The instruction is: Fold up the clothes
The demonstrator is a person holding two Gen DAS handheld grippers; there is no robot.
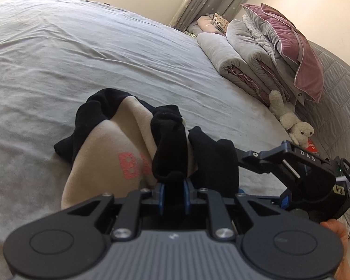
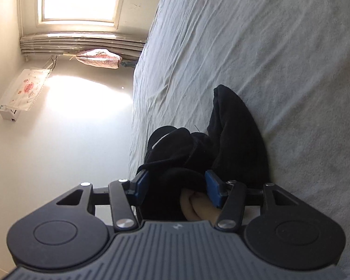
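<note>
1. Left tongs (image 1: 172,196): narrow, clamped on black fabric of the garment (image 1: 128,144).
2. Right tongs (image 2: 178,191): wider, gripping a black bunch of it.
3. Garment bunched ahead of both tongs, on the bed (image 1: 81,58).

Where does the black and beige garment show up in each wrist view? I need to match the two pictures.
Left wrist view: the garment is bunched at lower centre, black fabric pinched in the left gripper.
Right wrist view: the garment sits centre-right, mostly black, between the jaws of the right gripper.
Shared landmark: the wrinkled grey bedsheet.
</note>
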